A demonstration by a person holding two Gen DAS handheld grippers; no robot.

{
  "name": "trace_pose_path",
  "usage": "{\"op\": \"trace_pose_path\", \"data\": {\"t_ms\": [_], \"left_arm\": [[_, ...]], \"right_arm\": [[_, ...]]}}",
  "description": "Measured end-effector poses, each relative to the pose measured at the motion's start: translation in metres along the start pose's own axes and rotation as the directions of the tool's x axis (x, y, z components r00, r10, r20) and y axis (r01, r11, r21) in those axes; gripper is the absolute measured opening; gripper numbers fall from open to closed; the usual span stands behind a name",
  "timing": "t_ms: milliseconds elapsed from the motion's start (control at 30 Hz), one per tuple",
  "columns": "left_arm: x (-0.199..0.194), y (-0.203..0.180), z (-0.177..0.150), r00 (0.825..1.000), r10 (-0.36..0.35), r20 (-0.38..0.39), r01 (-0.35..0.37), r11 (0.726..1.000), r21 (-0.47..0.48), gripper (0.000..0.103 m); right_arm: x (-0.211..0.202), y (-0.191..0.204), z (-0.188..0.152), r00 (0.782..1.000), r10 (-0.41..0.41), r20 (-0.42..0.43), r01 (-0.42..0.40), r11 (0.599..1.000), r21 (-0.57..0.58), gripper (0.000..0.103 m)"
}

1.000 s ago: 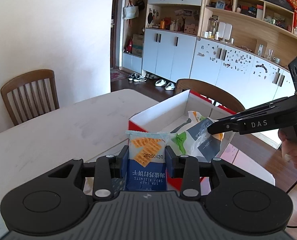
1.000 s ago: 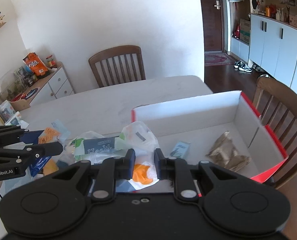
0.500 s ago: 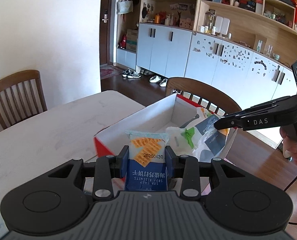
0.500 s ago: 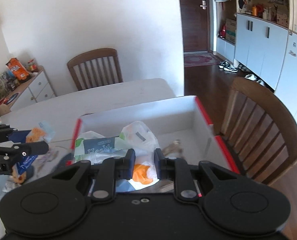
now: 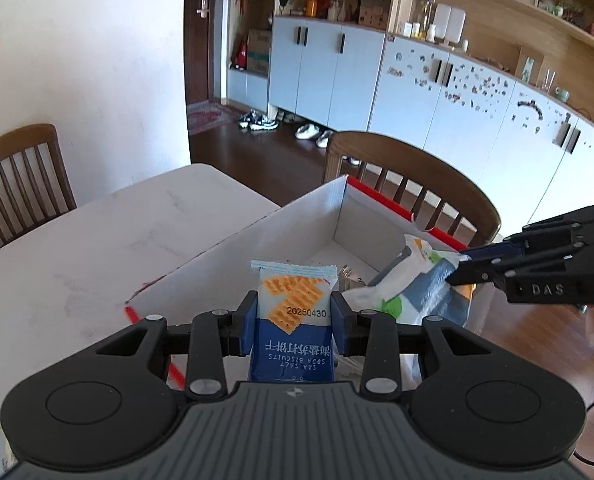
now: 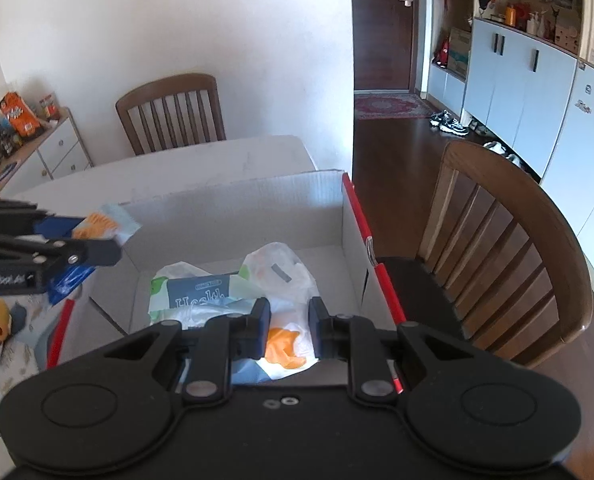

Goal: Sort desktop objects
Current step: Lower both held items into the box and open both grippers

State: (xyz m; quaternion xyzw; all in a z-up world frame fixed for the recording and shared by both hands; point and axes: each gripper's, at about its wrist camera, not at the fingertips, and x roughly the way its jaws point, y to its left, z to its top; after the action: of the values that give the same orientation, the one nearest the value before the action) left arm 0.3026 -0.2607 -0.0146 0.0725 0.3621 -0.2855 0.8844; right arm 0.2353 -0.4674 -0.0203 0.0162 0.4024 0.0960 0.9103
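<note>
The open cardboard box (image 6: 241, 216), white inside with red edging, sits at the corner of the pale bench (image 5: 97, 232) and is the target for both loads, so the thing to do well here, as I judge it, is to bring each packet fully past the box wall before letting go, and to release one at a time so the two tongs do not crowd each other over the opening. The right tongs (image 6: 287, 326) are clamped on a soft white plastic bag (image 6: 273, 276) with green, grey-blue and orange print, which hangs limp over the box interior; lower it until it slumps on the floor of the box. The left tongs (image 5: 293, 318) grip a small soda biscuit packet (image 5: 293, 312), blue below with orange crackers pictured and a date stamp, held upright just at the near wall of the box; it needs carrying a little further in.
</note>
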Motion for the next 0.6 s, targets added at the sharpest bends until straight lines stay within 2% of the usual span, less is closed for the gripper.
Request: {"op": "trace_pose_path", "data": {"t_ms": [267,600], "left_arm": [[0.050,-0.004,0.009,0.996,0.018,-0.092,-0.019,1.000,-0.008,0.036],[0.100,-0.017,0.023,0.987,0.023,-0.161,-0.014,0.998,0.058,0.036]], "right_arm": [[0.021,0.001,-0.002,0.999,0.025,-0.048,-0.027,0.998,-0.049,0.019],[0.038,-0.004,-0.001,0.996,0.046,-0.079,-0.053,0.994,-0.093,0.019]]}}
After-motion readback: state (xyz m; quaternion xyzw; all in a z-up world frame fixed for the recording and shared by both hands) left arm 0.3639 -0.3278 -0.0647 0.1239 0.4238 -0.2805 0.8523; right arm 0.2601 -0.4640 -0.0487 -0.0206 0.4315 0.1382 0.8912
